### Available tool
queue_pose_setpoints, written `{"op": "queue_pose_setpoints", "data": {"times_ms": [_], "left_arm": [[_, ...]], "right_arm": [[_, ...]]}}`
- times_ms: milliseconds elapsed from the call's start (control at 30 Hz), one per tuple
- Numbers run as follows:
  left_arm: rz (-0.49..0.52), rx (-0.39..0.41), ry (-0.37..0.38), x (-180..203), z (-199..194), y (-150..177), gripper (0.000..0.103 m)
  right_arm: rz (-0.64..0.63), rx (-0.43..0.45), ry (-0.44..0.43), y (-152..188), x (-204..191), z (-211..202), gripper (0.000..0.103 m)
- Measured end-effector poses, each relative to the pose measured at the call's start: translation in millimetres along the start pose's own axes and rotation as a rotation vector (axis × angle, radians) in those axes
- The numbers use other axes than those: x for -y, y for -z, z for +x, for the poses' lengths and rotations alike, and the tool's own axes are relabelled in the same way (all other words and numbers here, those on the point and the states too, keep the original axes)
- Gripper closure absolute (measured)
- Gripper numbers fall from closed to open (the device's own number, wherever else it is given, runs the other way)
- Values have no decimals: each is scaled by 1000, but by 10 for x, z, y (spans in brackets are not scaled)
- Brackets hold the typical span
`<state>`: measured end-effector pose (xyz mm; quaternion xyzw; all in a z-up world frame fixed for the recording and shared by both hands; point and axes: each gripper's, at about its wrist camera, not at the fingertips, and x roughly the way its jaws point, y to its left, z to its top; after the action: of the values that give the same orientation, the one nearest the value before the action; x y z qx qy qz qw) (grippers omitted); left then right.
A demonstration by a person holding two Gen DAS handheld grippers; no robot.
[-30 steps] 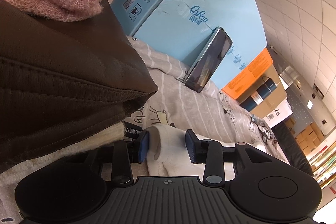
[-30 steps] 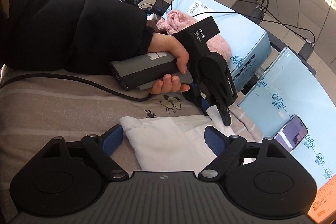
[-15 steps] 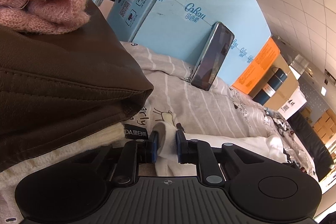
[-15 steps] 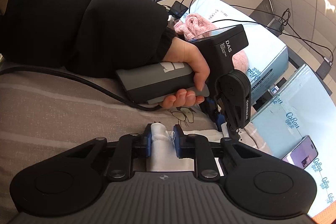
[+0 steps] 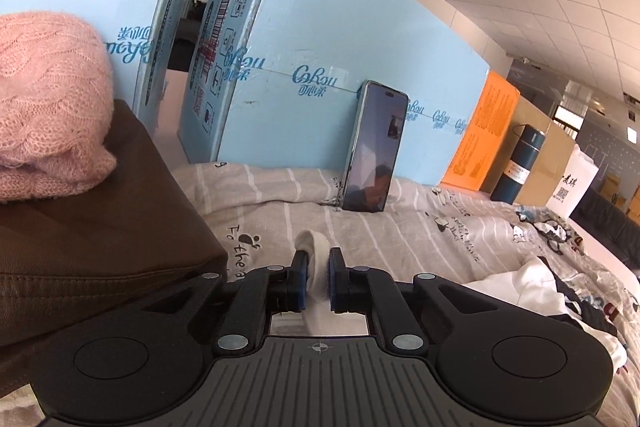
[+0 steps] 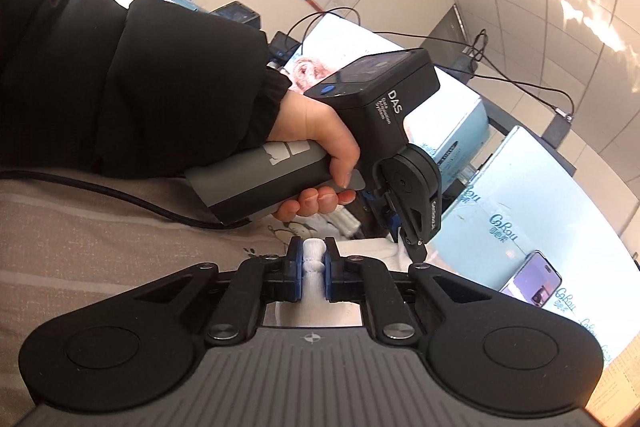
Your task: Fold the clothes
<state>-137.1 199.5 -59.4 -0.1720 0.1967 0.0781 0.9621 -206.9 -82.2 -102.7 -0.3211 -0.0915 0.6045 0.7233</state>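
Both claws were clamped on the white garment (image 5: 316,267): the left claw (image 5: 318,281) pinched a bunched edge in front of the phone (image 5: 374,147), and the right claw (image 6: 312,275) pinched another edge nearer the person. The cloth lay on the striped bedsheet (image 5: 400,227). It looked light, soft and limp, likely to sag between grips, so corners or hems seemed the best holds.

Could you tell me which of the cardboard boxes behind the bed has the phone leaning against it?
The long light-blue box; the phone stands upright against its printed side, unlike the orange box beside it.
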Motion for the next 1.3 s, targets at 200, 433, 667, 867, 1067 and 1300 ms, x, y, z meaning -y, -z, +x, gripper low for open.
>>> {"op": "queue_pose_setpoints", "data": {"times_ms": [200, 433, 667, 867, 1067, 1300], "left_arm": [[64, 43, -23, 362, -33, -252, 95], [200, 109, -1, 1086, 0, -529, 96], [306, 173, 64, 1973, 142, -710, 97], [391, 134, 148, 2792, 574, -658, 97], [487, -10, 187, 3461, 1262, -273, 97], [562, -229, 176, 3811, 2021, 343, 97]], "right_arm": [[92, 63, 130, 31, 192, -191, 95], [161, 163, 320, 144, 452, -607, 96], [209, 242, 509, 313, 801, -1060, 97], [282, 228, 667, 624, 1091, -1505, 98], [418, 123, 778, 1058, 1303, -1840, 98], [555, -18, 807, 1514, 1398, -1984, 98]]}}
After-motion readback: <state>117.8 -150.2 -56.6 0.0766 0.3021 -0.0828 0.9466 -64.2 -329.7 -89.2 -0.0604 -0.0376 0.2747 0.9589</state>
